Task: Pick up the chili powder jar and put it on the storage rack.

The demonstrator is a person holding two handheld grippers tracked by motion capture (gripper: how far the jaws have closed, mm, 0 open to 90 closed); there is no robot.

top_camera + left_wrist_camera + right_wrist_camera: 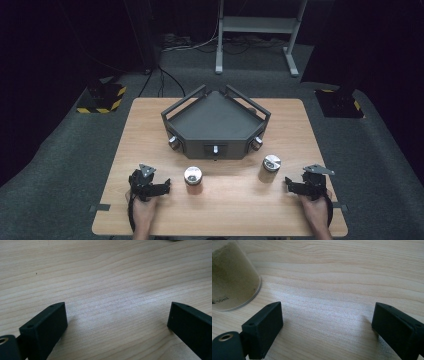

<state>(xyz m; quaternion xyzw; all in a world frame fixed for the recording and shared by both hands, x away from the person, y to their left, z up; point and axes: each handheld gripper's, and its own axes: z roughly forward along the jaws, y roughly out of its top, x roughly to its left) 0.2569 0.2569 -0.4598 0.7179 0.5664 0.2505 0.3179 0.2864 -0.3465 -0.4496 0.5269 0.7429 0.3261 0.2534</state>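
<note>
Both claws stand wide apart with only bare wood between their jaws. The left gripper [166,186] rests on the table [150,130] just left of the red-filled jar [193,180], not touching it. The right gripper [287,183] lies just right of the tan-filled jar [270,168], also apart from it; in the right gripper view that jar [230,277] shows pale sandy powder through clear plastic. Both jars carry silver lids and stand upright in front of the dark tray [216,122], one toward each front corner. The tray looks empty, with metal knobs along its front wall. Each hand [144,212] rests low at the table's near edge, jaws pointing inward toward the jars.
</note>
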